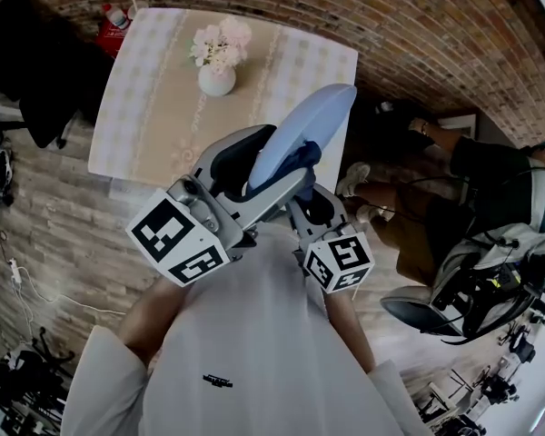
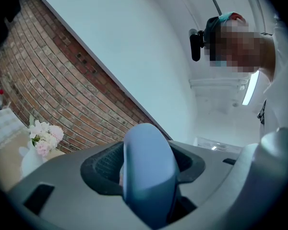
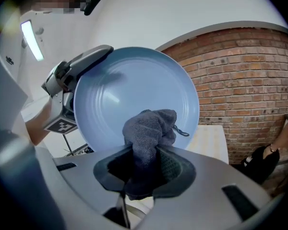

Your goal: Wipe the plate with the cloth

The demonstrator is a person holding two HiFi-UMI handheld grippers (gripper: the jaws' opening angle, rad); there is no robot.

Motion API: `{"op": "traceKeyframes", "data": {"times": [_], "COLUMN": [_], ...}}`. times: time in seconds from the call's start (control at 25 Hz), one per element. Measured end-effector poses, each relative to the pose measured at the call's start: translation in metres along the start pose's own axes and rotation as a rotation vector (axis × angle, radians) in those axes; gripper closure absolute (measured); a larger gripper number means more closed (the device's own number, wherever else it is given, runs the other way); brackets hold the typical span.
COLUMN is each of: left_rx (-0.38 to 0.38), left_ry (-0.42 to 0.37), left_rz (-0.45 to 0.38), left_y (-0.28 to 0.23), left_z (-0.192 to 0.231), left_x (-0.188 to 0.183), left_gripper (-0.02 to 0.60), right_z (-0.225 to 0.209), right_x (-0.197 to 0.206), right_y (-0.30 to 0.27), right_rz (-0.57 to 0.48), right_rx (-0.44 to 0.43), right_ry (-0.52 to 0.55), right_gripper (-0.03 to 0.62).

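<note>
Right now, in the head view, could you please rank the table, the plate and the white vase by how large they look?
1. the table, largest by far.
2. the plate, seen nearly edge-on and held nearer the camera, which enlarges it.
3. the white vase, smallest.

no legible writing anywhere, small dark print (image 1: 217, 381) on the white shirt (image 1: 254, 316) too tiny to read
</note>
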State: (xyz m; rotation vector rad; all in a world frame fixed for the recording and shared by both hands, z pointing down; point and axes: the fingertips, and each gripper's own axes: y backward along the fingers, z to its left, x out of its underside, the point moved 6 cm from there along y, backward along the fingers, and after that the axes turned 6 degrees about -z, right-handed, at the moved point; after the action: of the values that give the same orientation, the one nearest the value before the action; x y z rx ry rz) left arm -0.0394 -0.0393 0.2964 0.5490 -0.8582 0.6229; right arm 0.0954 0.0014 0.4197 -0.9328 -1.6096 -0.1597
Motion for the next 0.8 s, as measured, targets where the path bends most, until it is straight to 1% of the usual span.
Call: {"op": "traceKeyframes", "data": {"times": [0.12,0.24,0.4,0.56,0.72,0.8], "left_rx": [-0.009,-0.020,-0.035,-0.035,-0.034,-0.044], "left_ry": [-0.001,-0.006,-0.003,0.012,0.027,0.033], "left_rz": [-0.003,-0.002,0.006,0.012,0.010,0.008], "left_y": [0.001,0.001,0.005,0.007,0.010,0.011], "left_z": [0.002,0.005,0.009,0.010,0.011,0.013], "left_x": [-0.001,0.002,0.007,0.011,0.012,0.013], "left_gripper": [0.316,0.316,0.316,0.316,0.316,0.316], "right_z": [0.014,0.030,0.052,0.063,0.067,0.065], "right_x": [-0.002,-0.005,-0.014,-0.028,-0.040,-0.046], "right_y": [0.001,0.002,0.005,0.011,0.014,0.015], "right_rz": [-0.004,-0.009,-0.029,-0.069,-0.108,-0.135], "right_rx": [-0.044,-0.113,-0.186,-0.269,-0.313,-0.321], "right_ry": [-0.025,-0.051,-0.044,-0.100,-0.124,-0.130], "right_gripper": [0.470,0.470,0.470,0.470,0.470,0.470]}}
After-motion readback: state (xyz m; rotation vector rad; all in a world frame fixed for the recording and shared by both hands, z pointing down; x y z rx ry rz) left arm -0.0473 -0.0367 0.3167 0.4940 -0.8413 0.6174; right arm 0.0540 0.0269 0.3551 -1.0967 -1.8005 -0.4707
